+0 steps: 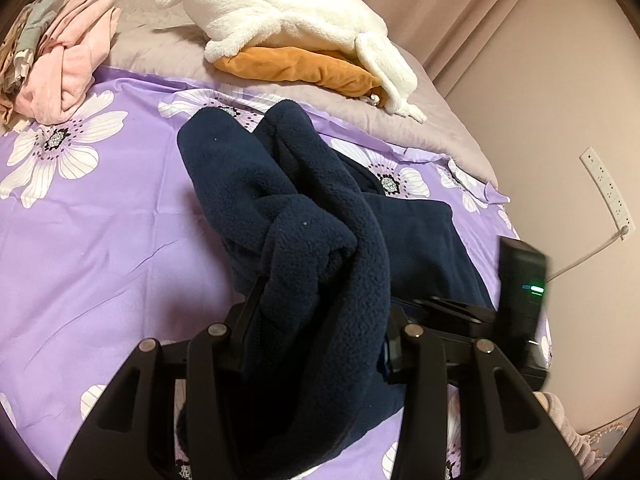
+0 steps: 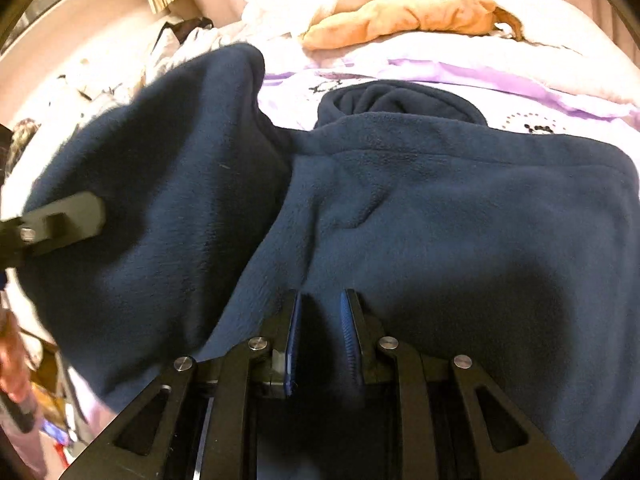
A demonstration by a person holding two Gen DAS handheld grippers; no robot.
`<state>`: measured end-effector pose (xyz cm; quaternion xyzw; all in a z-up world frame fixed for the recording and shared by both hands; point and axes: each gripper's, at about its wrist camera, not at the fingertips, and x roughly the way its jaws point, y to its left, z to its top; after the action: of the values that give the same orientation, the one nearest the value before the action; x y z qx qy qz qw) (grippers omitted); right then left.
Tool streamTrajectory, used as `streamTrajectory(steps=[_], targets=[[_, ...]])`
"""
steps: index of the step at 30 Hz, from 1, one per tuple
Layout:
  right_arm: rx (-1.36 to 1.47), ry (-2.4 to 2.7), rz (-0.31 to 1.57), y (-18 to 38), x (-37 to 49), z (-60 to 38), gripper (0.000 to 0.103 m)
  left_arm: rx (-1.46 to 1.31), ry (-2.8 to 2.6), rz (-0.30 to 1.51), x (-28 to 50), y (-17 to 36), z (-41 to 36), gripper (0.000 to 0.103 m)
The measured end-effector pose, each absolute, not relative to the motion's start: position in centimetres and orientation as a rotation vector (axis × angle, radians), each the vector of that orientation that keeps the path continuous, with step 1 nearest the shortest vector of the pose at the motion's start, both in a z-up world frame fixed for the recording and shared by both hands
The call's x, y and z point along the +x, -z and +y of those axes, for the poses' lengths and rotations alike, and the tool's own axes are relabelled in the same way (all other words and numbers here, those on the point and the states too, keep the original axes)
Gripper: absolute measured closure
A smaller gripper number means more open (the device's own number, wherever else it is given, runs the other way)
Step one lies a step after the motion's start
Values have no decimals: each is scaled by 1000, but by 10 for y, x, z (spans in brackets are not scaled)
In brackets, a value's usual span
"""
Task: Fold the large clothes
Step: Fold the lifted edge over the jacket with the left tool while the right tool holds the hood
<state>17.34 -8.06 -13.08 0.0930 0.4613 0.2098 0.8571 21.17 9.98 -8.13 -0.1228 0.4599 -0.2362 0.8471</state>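
**Fleece gripped at both ends**

Jaws of the left gripper [image 1: 320, 300] and right gripper [image 2: 320, 320] each clamp a bunched fold of the dark navy fleece garment [image 2: 460, 220], lifted partly off the purple floral bedsheet [image 1: 100, 240]; a white plush blanket [image 1: 288, 20] lies beyond.

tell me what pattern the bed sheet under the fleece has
Lilac with large white flowers on the bed sheet, clearest in the left wrist view.
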Motion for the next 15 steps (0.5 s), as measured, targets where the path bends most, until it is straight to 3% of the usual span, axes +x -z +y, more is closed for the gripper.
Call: streamTrajectory(steps=[5,11,15], targets=[[191,-516,954,118,139,-82,79,-238,514,957,206,75,90,59],[208,-520,1026,165,142,-67,79,-181,518,980,205,80,67,59],[209,-525,1003,165,140,-66,79,-157,519,971,204,78,59,59]])
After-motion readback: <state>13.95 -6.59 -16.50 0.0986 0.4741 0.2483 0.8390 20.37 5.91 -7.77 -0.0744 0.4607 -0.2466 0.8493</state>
